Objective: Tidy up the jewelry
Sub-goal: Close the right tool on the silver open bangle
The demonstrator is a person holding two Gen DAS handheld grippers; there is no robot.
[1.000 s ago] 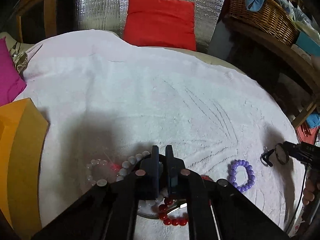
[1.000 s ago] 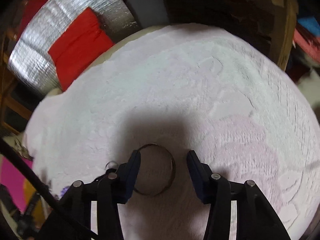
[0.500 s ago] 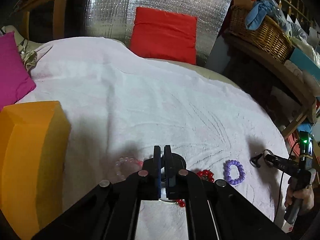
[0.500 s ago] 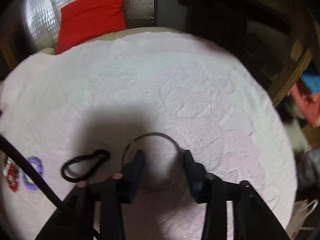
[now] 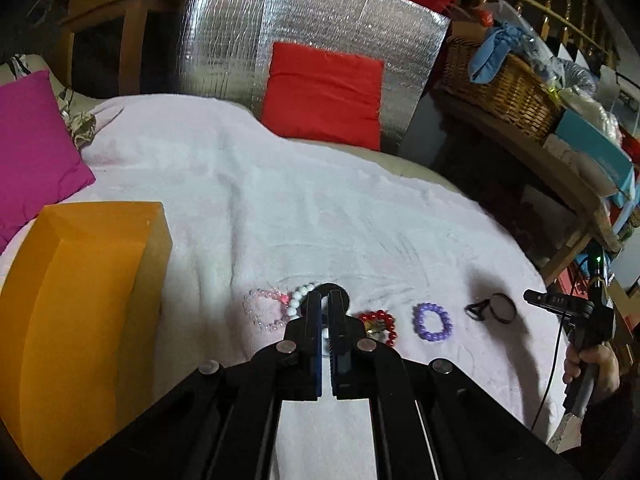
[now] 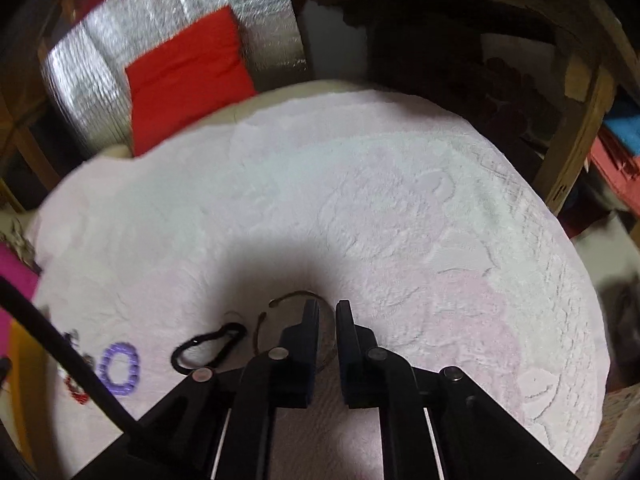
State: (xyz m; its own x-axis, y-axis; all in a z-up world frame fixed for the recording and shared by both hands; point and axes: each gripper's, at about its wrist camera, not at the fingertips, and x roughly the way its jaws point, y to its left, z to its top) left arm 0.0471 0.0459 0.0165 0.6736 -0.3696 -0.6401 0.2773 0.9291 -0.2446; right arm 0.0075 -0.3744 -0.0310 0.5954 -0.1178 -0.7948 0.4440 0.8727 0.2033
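A row of jewelry lies on the white towel [image 5: 280,200]: a clear pink bead bracelet [image 5: 262,310], a white bead bracelet [image 5: 298,300], a red bead bracelet [image 5: 378,322], a purple bead bracelet [image 5: 433,321], a black loop [image 5: 476,309] and a thin metal bangle [image 5: 503,308]. My left gripper [image 5: 325,304] is shut and raised above the white and red bracelets; whether it holds anything is hidden. My right gripper [image 6: 327,312] is nearly shut on the bangle's [image 6: 280,304] right rim, with the black loop [image 6: 208,346] and purple bracelet [image 6: 120,368] to its left.
An orange box [image 5: 80,320] stands at the left on the towel, a magenta cushion [image 5: 32,152] behind it. A red cushion [image 5: 324,96] and silver foil panel [image 5: 304,24] are at the back. A wicker basket [image 5: 500,88] on a wooden shelf is at the right.
My left gripper has lifted and pulled back from the bracelets. My right gripper's jaws have closed from wide open onto the bangle's rim.
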